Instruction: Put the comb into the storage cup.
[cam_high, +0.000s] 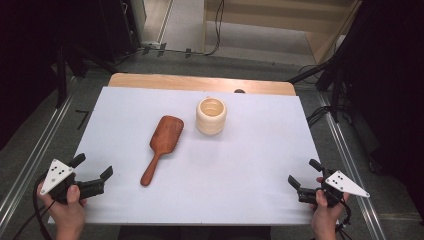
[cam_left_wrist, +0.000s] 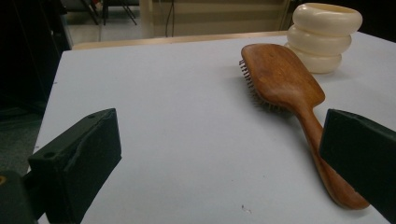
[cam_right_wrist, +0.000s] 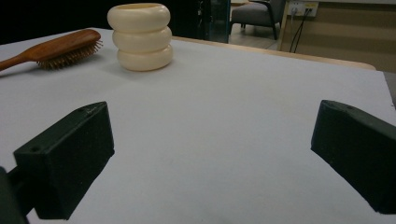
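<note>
Only a wooden hairbrush (cam_high: 162, 148), lying left of centre, and a cream ringed cup (cam_high: 211, 115) just beside its far end stand on the white table (cam_high: 250, 165), whose near and right parts lie open.

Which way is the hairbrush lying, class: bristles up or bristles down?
Bristles down. The hairbrush shows its smooth wooden back upward, and both gripper views show bristles pointing at the table.
</note>
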